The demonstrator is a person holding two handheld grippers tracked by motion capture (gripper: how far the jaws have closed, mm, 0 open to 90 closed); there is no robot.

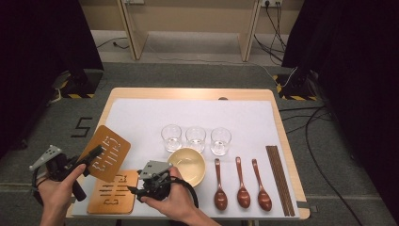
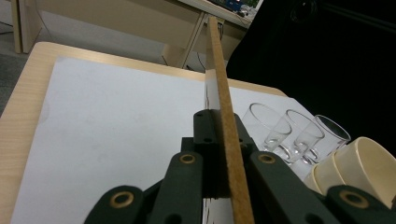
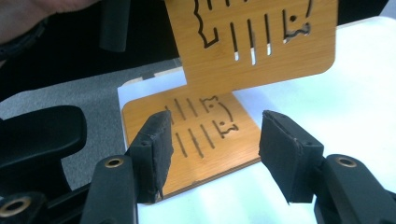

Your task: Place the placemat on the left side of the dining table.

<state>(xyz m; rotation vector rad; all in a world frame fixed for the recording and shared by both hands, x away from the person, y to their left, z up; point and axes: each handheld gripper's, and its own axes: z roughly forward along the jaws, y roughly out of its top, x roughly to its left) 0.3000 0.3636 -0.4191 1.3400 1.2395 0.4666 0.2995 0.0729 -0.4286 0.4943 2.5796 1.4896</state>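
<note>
The left gripper [image 1: 94,154] was clamped on the edge of a thin brown wooden mat with cut-out slots [image 1: 107,153], holding it lifted and tilted, probably to clear the identical mat [image 1: 113,191] lying flat at the table's [image 1: 197,93] near-left corner. The right gripper [image 3: 212,154] hung over that flat mat, jaws apart and empty. Just beside stood a cream bowl [image 1: 188,165], with three clear glasses [image 1: 195,139] behind, well clear of the mats.

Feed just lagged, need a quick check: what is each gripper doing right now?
Left gripper: shut on the raised wooden coaster, held off the table.
Right gripper: open, nothing held, jaws above the flat wooden coaster.
</note>
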